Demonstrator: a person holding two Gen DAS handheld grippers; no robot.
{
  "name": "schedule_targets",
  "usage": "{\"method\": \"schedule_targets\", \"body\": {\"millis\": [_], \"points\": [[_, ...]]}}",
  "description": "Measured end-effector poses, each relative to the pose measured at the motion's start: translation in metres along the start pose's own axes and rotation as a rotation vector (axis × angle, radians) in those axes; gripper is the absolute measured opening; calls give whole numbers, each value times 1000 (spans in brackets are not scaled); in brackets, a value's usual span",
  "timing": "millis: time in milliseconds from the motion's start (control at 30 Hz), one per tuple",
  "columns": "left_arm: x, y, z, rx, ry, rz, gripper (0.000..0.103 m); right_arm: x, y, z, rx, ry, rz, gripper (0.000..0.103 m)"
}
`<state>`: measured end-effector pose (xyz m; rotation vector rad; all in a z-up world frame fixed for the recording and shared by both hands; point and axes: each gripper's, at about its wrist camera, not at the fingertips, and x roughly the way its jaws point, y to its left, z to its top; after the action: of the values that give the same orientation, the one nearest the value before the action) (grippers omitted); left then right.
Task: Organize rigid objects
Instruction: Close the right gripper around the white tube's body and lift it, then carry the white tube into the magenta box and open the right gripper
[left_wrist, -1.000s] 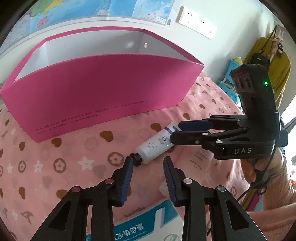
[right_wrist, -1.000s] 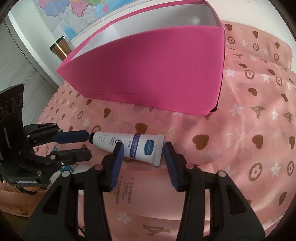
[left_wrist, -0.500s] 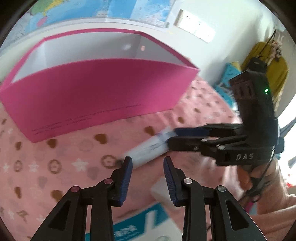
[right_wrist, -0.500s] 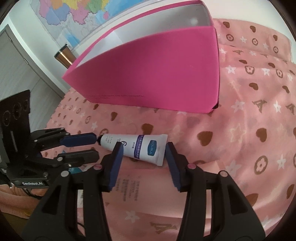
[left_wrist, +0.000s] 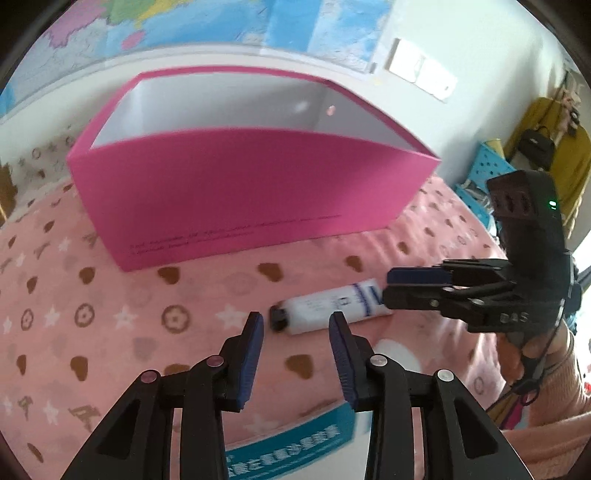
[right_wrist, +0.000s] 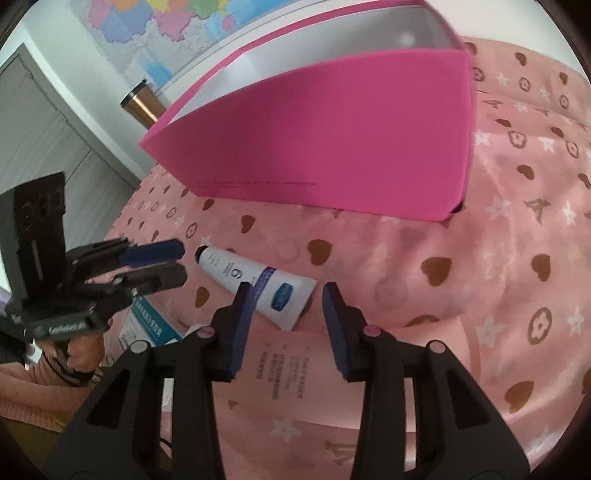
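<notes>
A white tube (left_wrist: 328, 308) with a black cap and blue label lies on the pink patterned cloth, in front of a large open pink box (left_wrist: 240, 192). It also shows in the right wrist view (right_wrist: 255, 282), as does the box (right_wrist: 332, 147). My left gripper (left_wrist: 295, 328) is open and empty just short of the cap end. My right gripper (right_wrist: 288, 295) is open and empty, its fingers either side of the tube's flat end. In the left view the right gripper (left_wrist: 391, 286) sits at that end. In the right view the left gripper (right_wrist: 181, 264) sits beside the cap.
A blue and white medicine box (left_wrist: 295, 446) lies under my left gripper, with a white round object (left_wrist: 399, 354) beside it. A pink flat packet (right_wrist: 280, 373) lies under my right gripper. A copper tumbler (right_wrist: 142, 105) stands behind the box, blue crates (left_wrist: 484, 184) at right.
Both grippers have drawn back and risen a little. The left fingers no longer touch the cap. The tube has shifted and now lies free on the cloth.
</notes>
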<state>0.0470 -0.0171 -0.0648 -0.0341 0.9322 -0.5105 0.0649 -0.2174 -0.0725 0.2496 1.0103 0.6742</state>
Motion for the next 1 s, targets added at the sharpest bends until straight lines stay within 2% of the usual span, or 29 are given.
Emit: {"method": "schedule_targets", "body": {"millis": [267,400,500,667,1000], "points": [[7,-5,-2,30,22,-24,38,13,9,5,-29,43,-26,43],[10,-9,-3,48,24,-7,38,15,12,5,-34,41,-20,48],[10,-8,-3,31,27,-11,38,14,10,4,-4,12,7,52],[9,-7,-4,8,24,-11,38,8,7,1,41,-32,35,52],[-3,-12,1,7,-11,-12,38,-13,17,3,30,-108,21,52]]}}
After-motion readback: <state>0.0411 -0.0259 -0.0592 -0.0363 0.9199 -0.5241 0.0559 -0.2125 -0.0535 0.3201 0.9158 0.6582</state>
